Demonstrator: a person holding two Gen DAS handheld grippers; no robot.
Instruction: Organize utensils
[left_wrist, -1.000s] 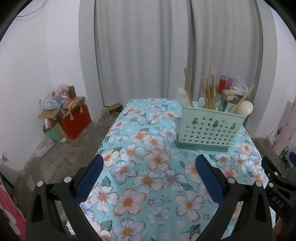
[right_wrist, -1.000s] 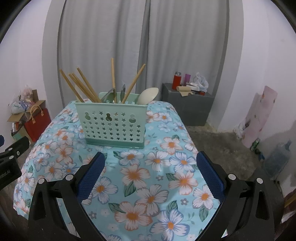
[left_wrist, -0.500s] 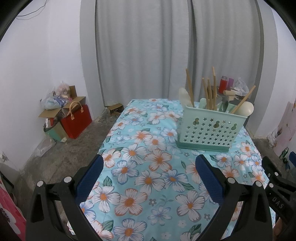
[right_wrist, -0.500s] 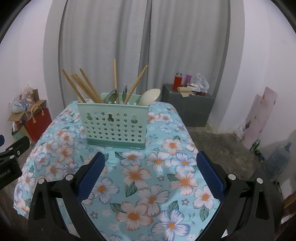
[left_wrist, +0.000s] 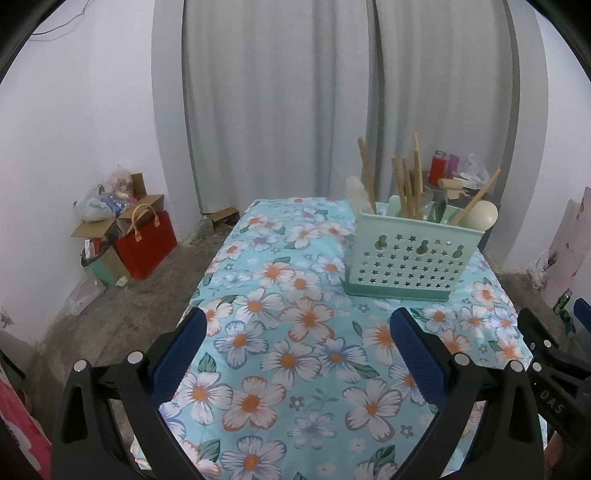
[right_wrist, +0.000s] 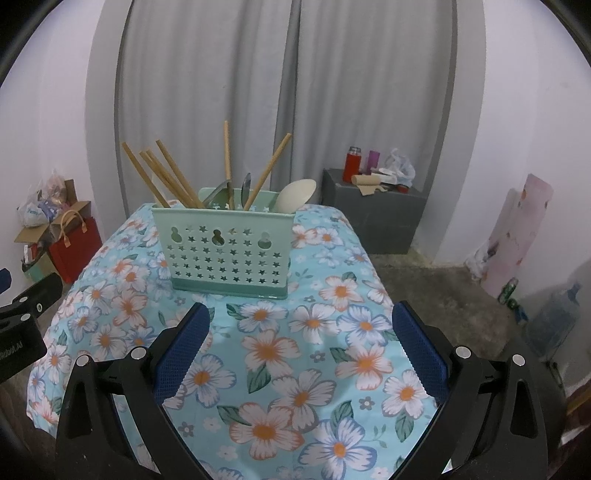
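Note:
A mint green perforated utensil holder (left_wrist: 412, 256) (right_wrist: 225, 254) stands on a table with a floral blue cloth (left_wrist: 295, 325) (right_wrist: 295, 350). Several wooden chopsticks (right_wrist: 166, 173) (left_wrist: 404, 184), metal spoons (right_wrist: 245, 188) and a cream ladle (right_wrist: 295, 195) (left_wrist: 480, 216) stand in it. My left gripper (left_wrist: 297, 345) is open and empty, above the cloth, left of and nearer than the holder. My right gripper (right_wrist: 301, 343) is open and empty, directly in front of the holder.
A red bag and boxes (left_wrist: 144, 240) sit on the floor at the left. A grey cabinet (right_wrist: 373, 218) with bottles stands at the back right. Grey curtains hang behind. A water jug (right_wrist: 557, 317) stands on the floor at the right.
Both grippers have drawn back slightly from the holder, which looks a little smaller and farther. Both jaws stay open.

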